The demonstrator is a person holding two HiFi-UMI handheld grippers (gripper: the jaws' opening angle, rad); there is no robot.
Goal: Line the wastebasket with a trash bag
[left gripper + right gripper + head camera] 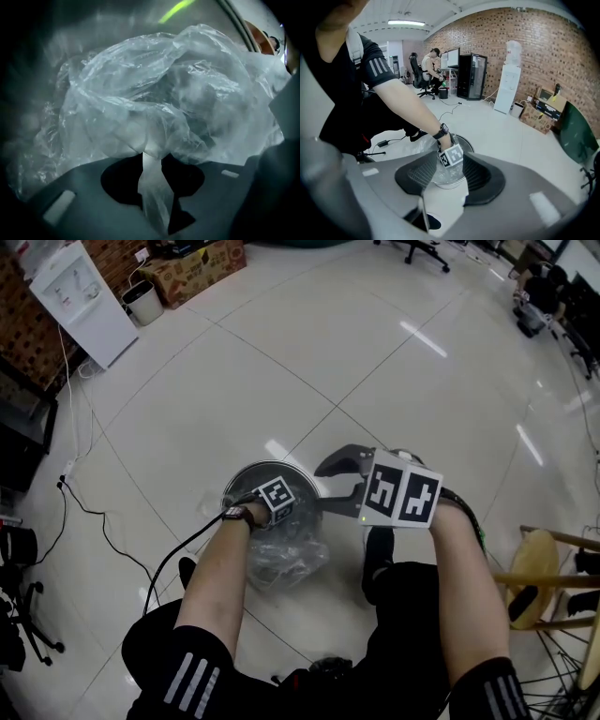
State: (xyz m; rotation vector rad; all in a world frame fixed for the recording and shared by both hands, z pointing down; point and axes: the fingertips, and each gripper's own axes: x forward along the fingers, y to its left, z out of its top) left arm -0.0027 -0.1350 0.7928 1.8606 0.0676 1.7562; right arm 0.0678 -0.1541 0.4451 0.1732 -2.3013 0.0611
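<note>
1. Left claw (152, 158): clenched. The jaws pinch a twisted strand of the clear trash bag (154, 93). The rest of the film billows ahead of the jaws and fills most of the left gripper view. In the head view this claw points steeply down into the mouth of the wastebasket (246, 472). Only its marker cube (276, 495) and the hand holding it show above the rim.

2. Right claw (449, 161): released. The jaws stand apart with nothing between the pads. The gap frames the wastebasket and the left marker cube beyond it. In the head view the right claw sits at 3 o'clock of the wastebasket, just beside the rim, with the jaws aimed toward 9 o'clock.

3. Trash bag: partly inside the round metal wastebasket. A crumpled portion lies over the rim at 6 o'clock, on the side nearest the person's legs.

4. Wastebasket: upright on the white tiled floor (328, 352), just ahead of the person's legs.

5. Surroundings, head view, referenced to the wastebasket:
- Water dispenser (84, 301): 10 o'clock, against the brick wall, well apart.
- Cardboard box (192, 266): 11 o'clock, at the far edge of the floor.
- Wooden stool (536, 563): between 3 and 4 o'clock, beyond the right arm.
</note>
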